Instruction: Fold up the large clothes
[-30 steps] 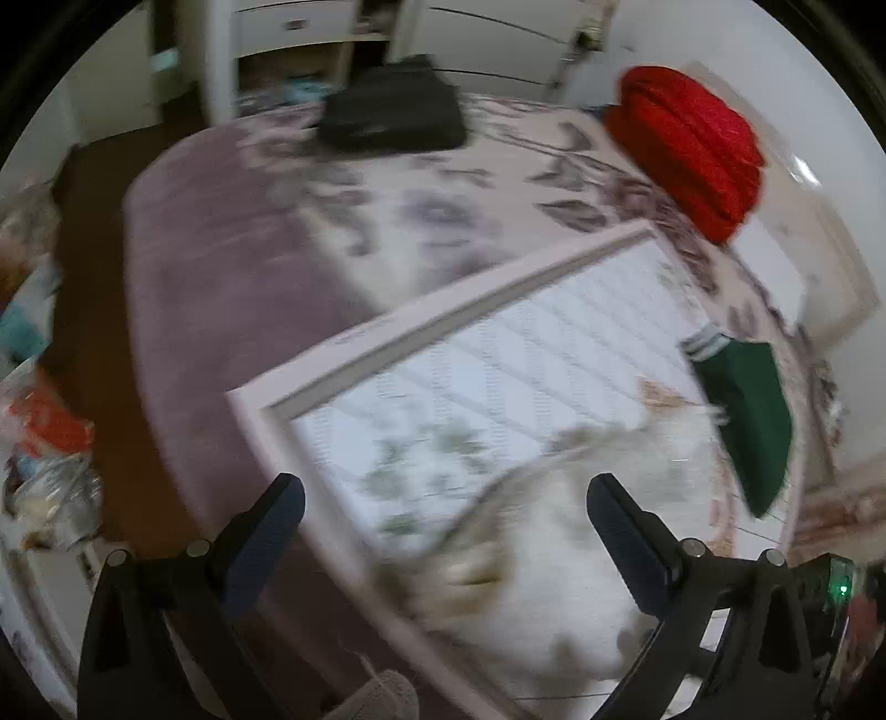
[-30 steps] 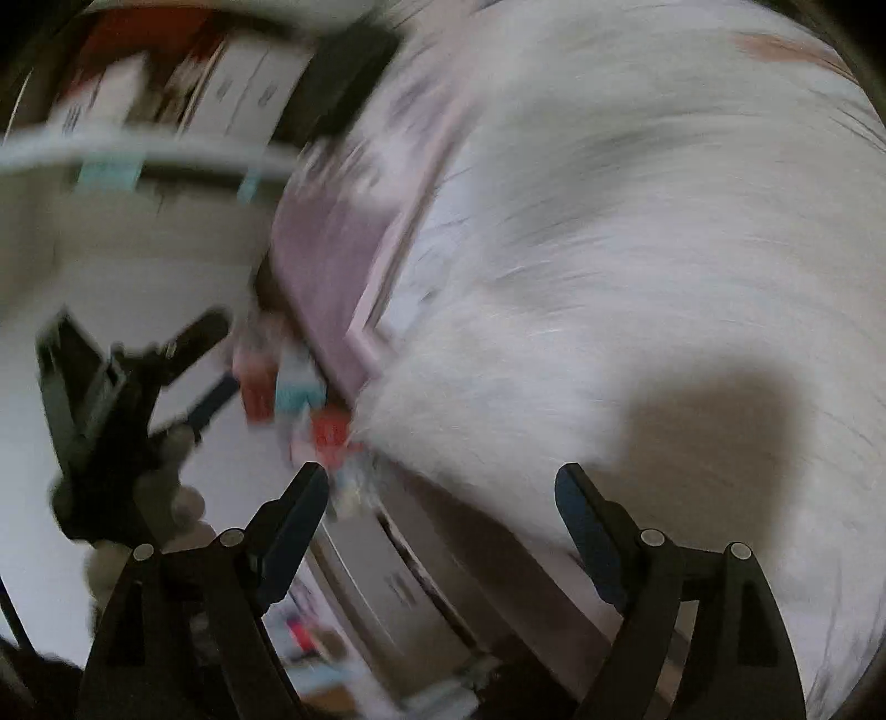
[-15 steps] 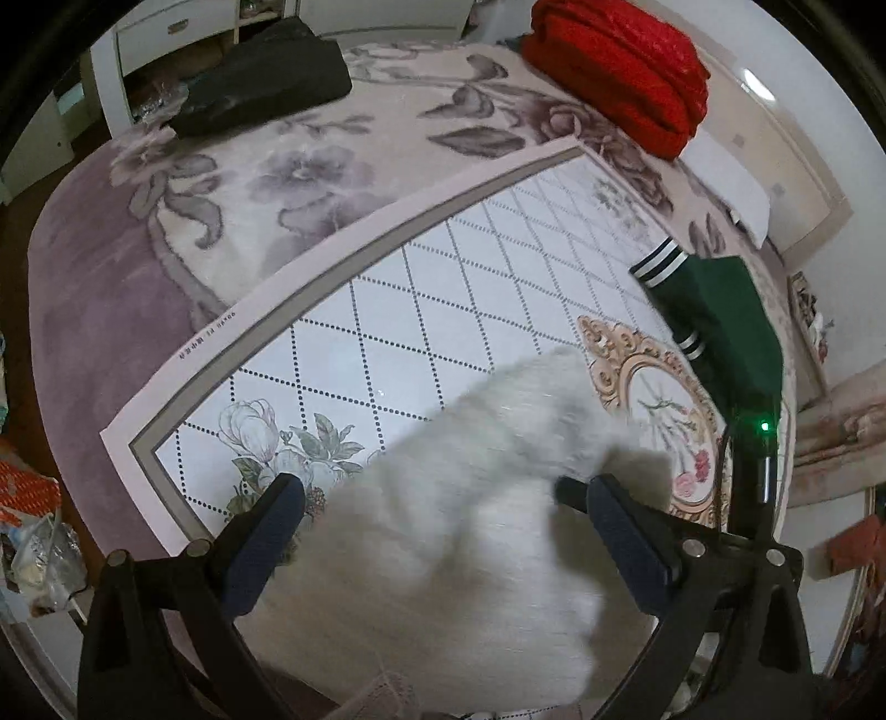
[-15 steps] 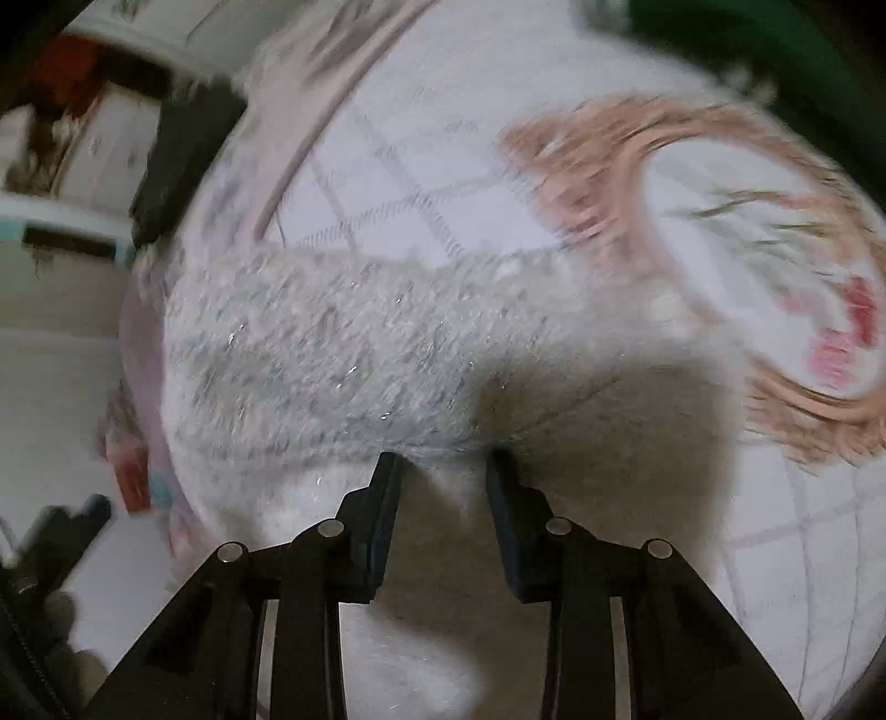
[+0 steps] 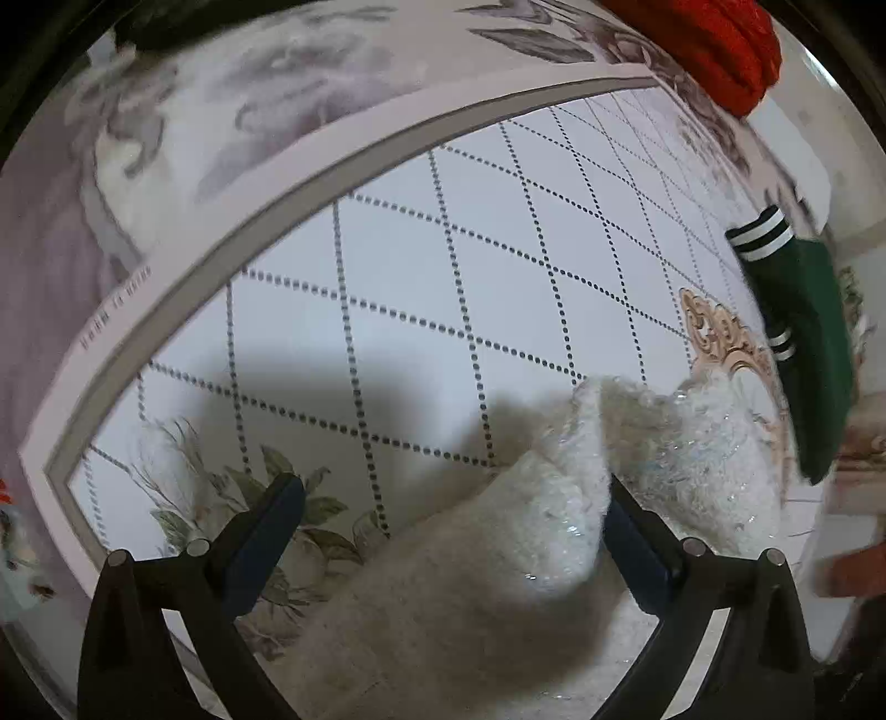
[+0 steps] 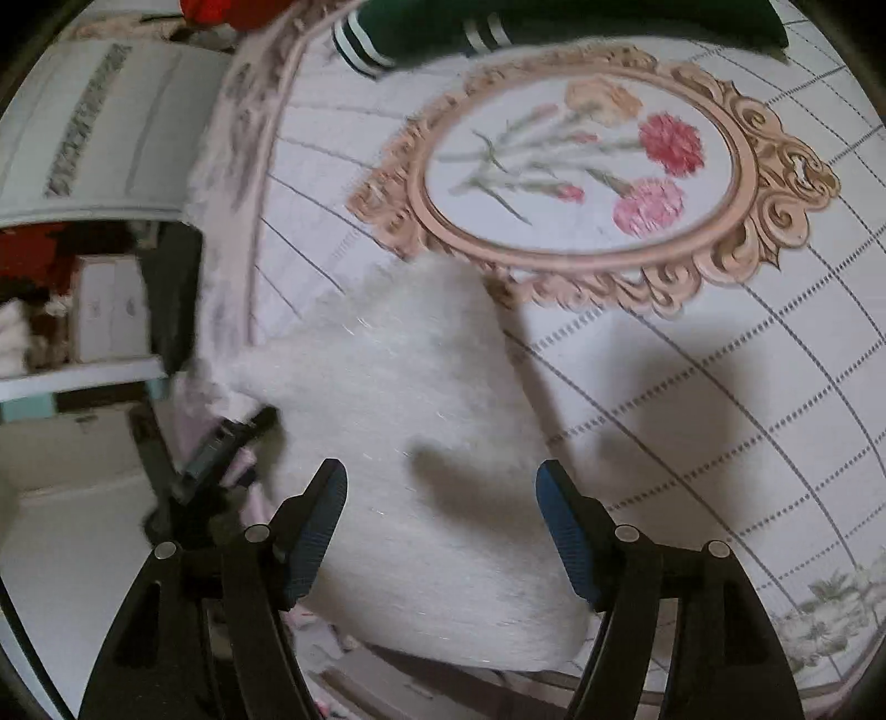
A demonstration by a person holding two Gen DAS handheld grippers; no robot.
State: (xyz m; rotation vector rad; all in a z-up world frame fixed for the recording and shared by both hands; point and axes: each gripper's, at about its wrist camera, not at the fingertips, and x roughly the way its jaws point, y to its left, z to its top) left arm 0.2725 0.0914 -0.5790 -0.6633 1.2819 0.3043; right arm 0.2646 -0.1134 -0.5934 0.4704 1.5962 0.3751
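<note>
A fluffy white garment (image 5: 498, 554) lies bunched on the white diamond-patterned mat (image 5: 443, 304) on the bed. My left gripper (image 5: 454, 515) is open, its fingers either side of the garment's raised fold. In the right wrist view the same white garment (image 6: 421, 443) lies at the mat's near edge. My right gripper (image 6: 440, 520) is open just above it, holding nothing. The left gripper's dark body (image 6: 221, 448) shows at the garment's left edge.
A folded dark green garment with white stripes (image 5: 803, 343) lies at the mat's far right, also in the right wrist view (image 6: 554, 22). A red blanket (image 5: 714, 44) sits at the bed's far end. An oval floral medallion (image 6: 587, 171) is printed on the mat.
My right gripper was closed on the white garment half a second ago and is now open. My left gripper has moved lower and closer to the garment, staying open.
</note>
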